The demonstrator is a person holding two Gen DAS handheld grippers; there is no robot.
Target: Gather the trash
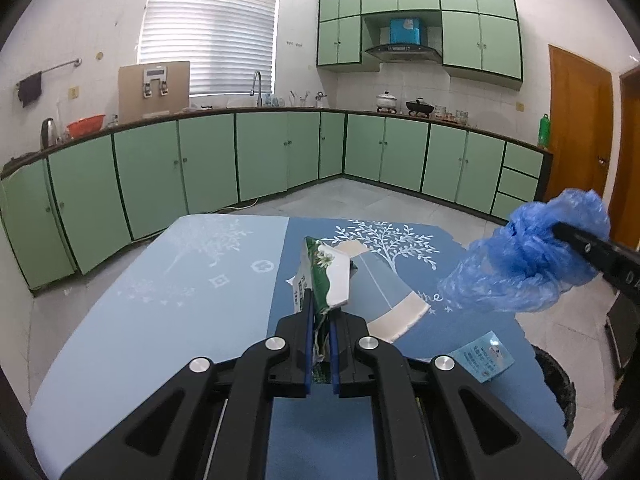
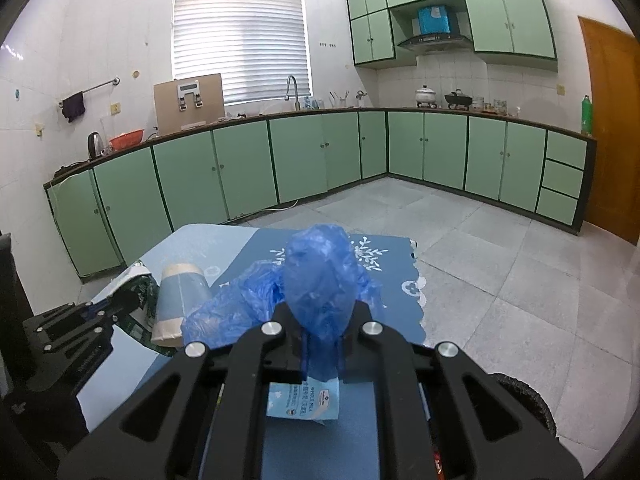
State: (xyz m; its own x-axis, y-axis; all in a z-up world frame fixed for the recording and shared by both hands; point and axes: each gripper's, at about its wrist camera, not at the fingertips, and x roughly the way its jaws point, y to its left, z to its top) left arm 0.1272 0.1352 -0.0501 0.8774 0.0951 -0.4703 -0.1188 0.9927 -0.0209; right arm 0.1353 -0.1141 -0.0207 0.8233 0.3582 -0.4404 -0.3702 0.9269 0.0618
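The left gripper [image 1: 320, 320] has its blue-padded jaws pinched on a crumpled green-and-white paper wrapper [image 1: 328, 276], which stands up from the jaws above the table with the light-and-dark-blue patterned cloth [image 1: 180, 300]; the wrapper's lower end is hidden between the pads. The right gripper [image 2: 322, 332] is clamped on a crumpled translucent blue plastic bag [image 2: 316, 280], held clear of the cloth near the table's right edge. The bag bulges over the jaws and covers the fingertips in the right wrist view. In the left wrist view only one black finger of that gripper shows, the rest cut off by the frame.

A small light-blue printed packet [image 1: 482, 356] lies flat near the table's right edge; in the right wrist view its upper part is covered by the hanging bag. A curled blue sheet with beige borders [image 2: 180, 300] lies toward the middle of the table, just beside the wrapper. Below the table's right edge, on the grey tiled floor, a dark round bin rim [image 2: 524, 396] is partly visible; what it contains cannot be made out.
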